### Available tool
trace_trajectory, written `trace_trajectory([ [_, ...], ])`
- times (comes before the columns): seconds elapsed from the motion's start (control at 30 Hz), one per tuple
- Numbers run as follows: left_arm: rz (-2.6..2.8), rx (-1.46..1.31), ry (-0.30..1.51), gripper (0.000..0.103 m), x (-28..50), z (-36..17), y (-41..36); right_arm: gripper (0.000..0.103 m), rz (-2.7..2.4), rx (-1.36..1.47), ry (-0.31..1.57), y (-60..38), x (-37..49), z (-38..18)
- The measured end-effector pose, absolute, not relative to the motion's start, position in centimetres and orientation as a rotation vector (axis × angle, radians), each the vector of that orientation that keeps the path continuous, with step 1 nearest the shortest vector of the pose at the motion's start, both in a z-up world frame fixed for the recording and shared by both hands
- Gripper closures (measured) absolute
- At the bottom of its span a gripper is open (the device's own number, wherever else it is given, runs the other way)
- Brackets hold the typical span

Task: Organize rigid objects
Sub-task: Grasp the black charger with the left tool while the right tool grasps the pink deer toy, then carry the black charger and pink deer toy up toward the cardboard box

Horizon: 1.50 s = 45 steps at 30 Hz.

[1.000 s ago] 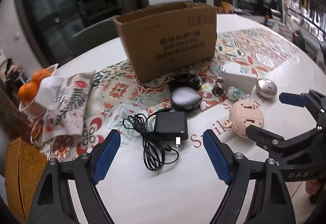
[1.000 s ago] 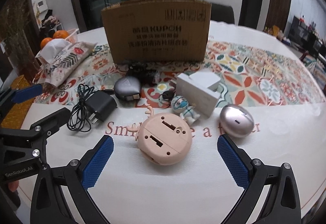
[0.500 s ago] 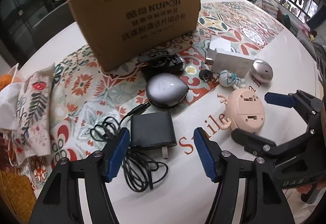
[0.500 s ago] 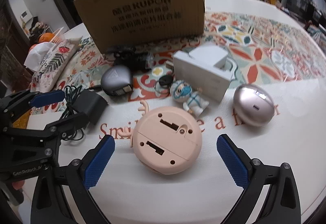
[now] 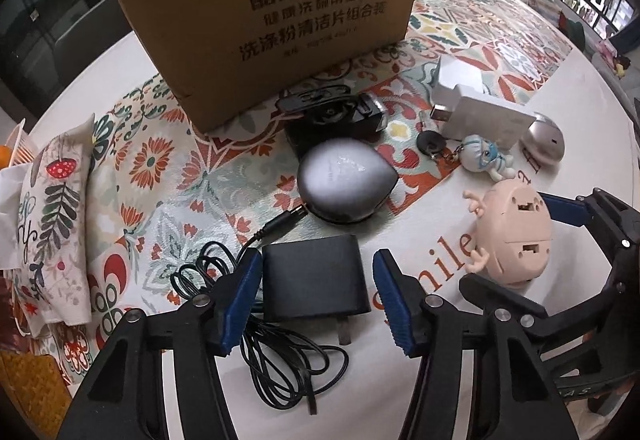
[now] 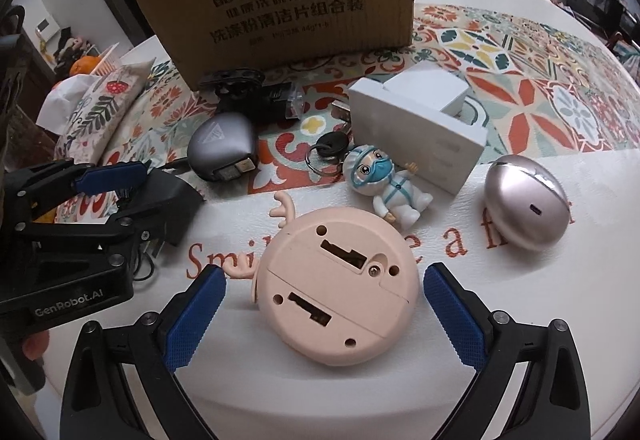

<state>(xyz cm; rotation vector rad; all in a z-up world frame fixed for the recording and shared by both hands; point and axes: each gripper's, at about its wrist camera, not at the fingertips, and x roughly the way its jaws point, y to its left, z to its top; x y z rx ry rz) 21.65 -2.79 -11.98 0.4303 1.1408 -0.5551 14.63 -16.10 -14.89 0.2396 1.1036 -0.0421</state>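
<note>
Black charger (image 5: pixel 316 278) lies between the parted fingers of my left tongs (image 5: pixel 316 296), not yet gripped. My right tongs (image 6: pixel 322 314) stand wide around the pink round toy (image 6: pixel 338 286), both things near the worktop's (image 6: pixel 520 300) front edge.

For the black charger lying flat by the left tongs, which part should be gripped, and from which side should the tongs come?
Grip the black charger across its two flat side faces, coming down from above and from the near side, as the left tongs already straddle it. Its boxy body lies flat, the sides parallel. Stay clear of the prongs at its near edge and the coiled cable trailing beside it.
</note>
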Motion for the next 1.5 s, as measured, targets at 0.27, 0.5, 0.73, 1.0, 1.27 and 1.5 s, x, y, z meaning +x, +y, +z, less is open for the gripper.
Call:
trace_trajectory([
  [0.27,-0.556,0.416,1.196,0.047,22.2,-13.3,-2.7,0.010,-0.044,0.223,1.098,-15.7,15.0,-15.2],
  [0.5,-0.536,0.369,1.185,0.049,22.4,-13.8,-2.9,0.019,-0.061,0.200,1.076,-15.8,15.2,-15.2],
  [0.73,-0.509,0.282,1.173,0.049,21.0,-13.7,-1.9,0.027,-0.047,0.182,1.054,-16.1,14.9,-15.0],
  [1.0,-0.461,0.174,1.137,0.049,18.6,-13.0,-0.6,0.027,-0.024,0.171,1.029,-15.9,13.8,-14.2],
  [1.27,-0.405,0.082,1.048,0.049,16.6,-10.4,0.5,0.027,-0.004,0.117,0.933,-15.6,12.7,-11.5],
  [1.5,-0.357,0.052,0.959,0.049,15.4,-7.9,0.7,0.027,-0.003,0.100,0.849,-16.1,12.2,-9.1],
])
